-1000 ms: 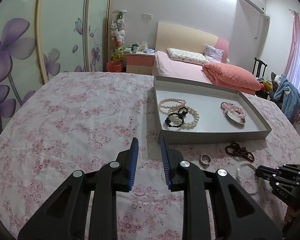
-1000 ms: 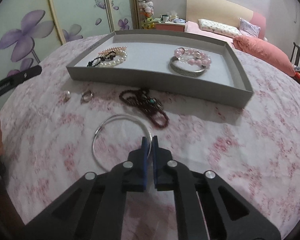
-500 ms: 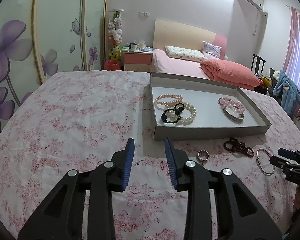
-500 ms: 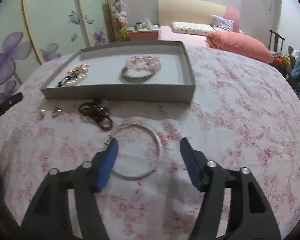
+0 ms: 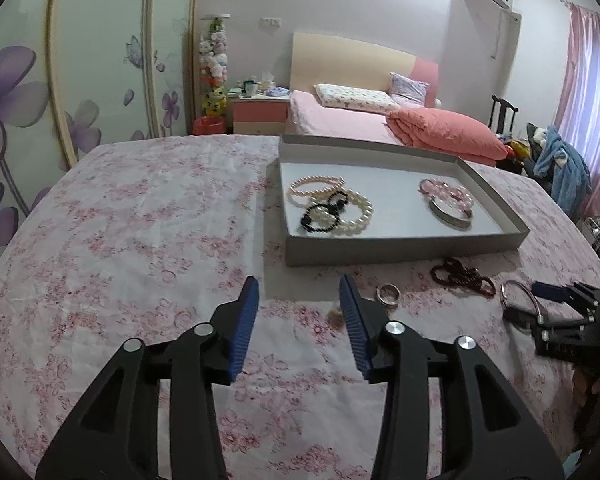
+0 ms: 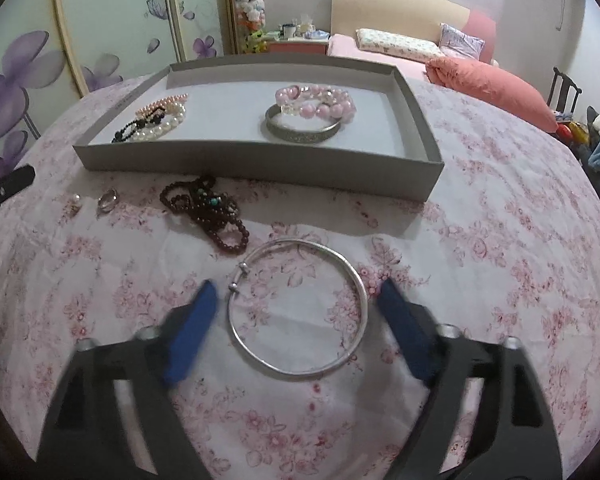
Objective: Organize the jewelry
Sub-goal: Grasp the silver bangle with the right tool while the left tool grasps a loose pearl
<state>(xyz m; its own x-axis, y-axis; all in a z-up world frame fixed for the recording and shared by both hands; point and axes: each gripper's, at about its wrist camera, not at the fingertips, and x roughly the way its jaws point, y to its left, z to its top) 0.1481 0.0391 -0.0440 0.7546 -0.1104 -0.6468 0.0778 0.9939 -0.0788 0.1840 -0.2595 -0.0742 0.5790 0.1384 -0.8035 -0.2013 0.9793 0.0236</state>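
A thin silver bangle [image 6: 367, 304] lies flat on the floral cloth between the fingers of my right gripper [image 6: 297, 286]. That gripper is open and its pads stand clear of the bangle on both sides. My left gripper [image 5: 298, 280] hovers over bare cloth in front of the grey tray [image 5: 400, 250], its jaws opening with nothing between them. A dark red bead string [image 6: 208, 212], a silver ring [image 6: 108, 202] and a small pearl piece [image 6: 75, 200] lie loose in front of the tray [image 6: 260, 164]. The left wrist view shows the right gripper [image 5: 534, 302] at the bangle [image 5: 518, 283].
Inside the tray lie pearl bracelets [image 6: 168, 120] with a black bead bracelet on the left, and a pink bead bracelet [image 6: 320, 100] with a wide silver bangle [image 6: 300, 134] on the right. The round table's edge curves close behind both grippers. A bed stands beyond.
My right gripper, shut at the bangle's rim a second ago, has opened wide and now straddles the bangle. The left gripper's jaws have spread steadily wider.
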